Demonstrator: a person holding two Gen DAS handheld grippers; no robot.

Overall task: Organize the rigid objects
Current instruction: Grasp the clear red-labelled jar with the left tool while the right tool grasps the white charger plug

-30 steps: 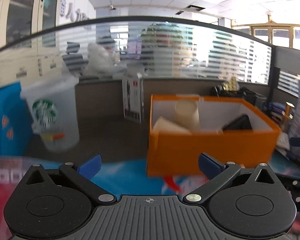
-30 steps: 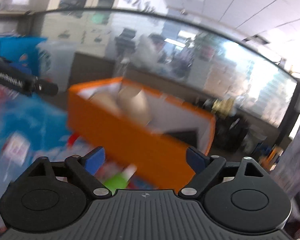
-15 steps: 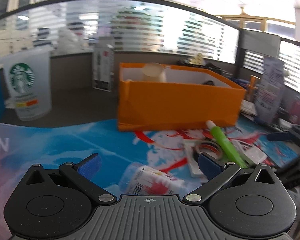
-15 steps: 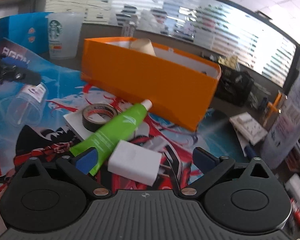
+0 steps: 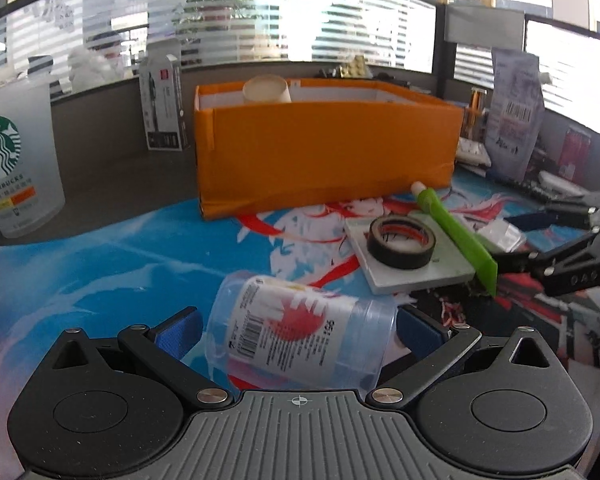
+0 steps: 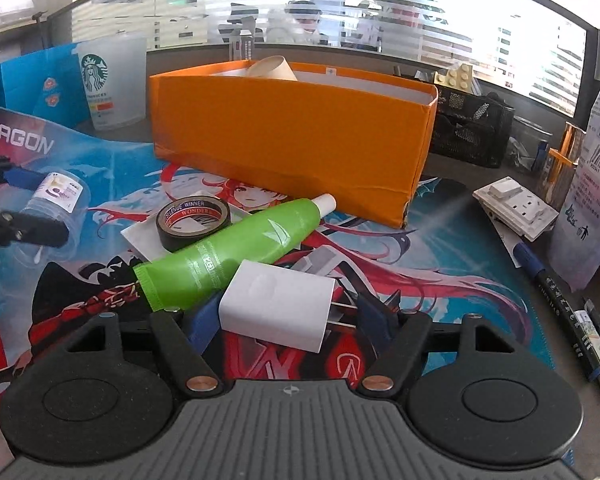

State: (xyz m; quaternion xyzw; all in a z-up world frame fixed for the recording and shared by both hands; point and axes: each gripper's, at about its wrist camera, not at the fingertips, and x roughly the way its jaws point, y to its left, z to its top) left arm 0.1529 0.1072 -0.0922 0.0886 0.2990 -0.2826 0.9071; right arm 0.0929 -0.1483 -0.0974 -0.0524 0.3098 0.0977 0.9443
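Note:
A clear plastic cup (image 5: pixel 300 340) with a printed label lies on its side on the mat, between the open fingers of my left gripper (image 5: pixel 300 330); it also shows in the right wrist view (image 6: pixel 54 210). My right gripper (image 6: pixel 290 314) is open around a white charger plug (image 6: pixel 276 310). A green tube (image 6: pixel 236 250) and a black tape roll (image 6: pixel 194 220) on a white plate (image 5: pixel 416 272) lie just beyond. The orange box (image 5: pixel 324 148) with a paper cup (image 5: pixel 266 89) inside stands behind them.
A Starbucks cup (image 5: pixel 14 160) stands at far left by a blue bag (image 6: pixel 40 80). A black-and-white carton (image 5: pixel 162 96) stands behind the box. White wall sockets (image 6: pixel 516 206), pens (image 6: pixel 556 292), a labelled pouch (image 6: pixel 596 160) and a black mesh organizer (image 6: pixel 472 128) crowd the right.
Both grippers have come down to the mat. The left now has the clear cup between its fingers. The right has closed in around the white charger.

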